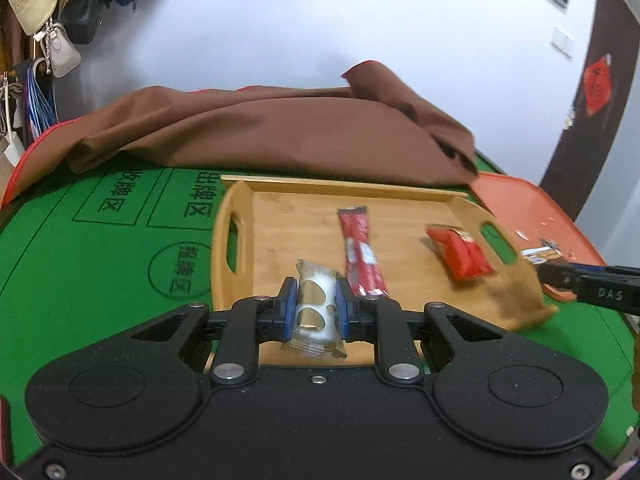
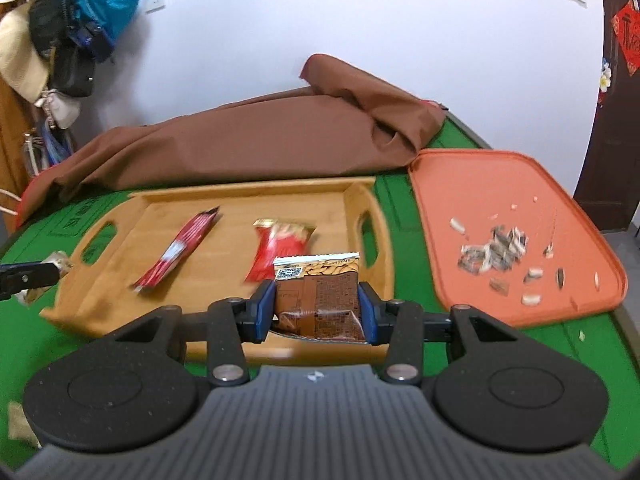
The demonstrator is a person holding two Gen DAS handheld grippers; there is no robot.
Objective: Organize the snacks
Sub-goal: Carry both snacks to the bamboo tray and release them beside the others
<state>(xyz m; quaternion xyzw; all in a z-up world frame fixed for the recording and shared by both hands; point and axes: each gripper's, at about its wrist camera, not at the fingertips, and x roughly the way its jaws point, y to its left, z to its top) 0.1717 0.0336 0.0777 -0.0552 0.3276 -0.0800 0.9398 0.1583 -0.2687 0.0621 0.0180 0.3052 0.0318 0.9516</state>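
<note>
Green felt worktop against a white wall, both tongs loaded over a wooden tray.

Brown cloth lies heaped behind the tray; an orange mat strewn with wrapper scraps sits to its right. Two red packets rest on the tray, a stick and a pouch. Left tongs pinch a white-and-gold snack; right tongs clamp a brown almond packet.
</note>
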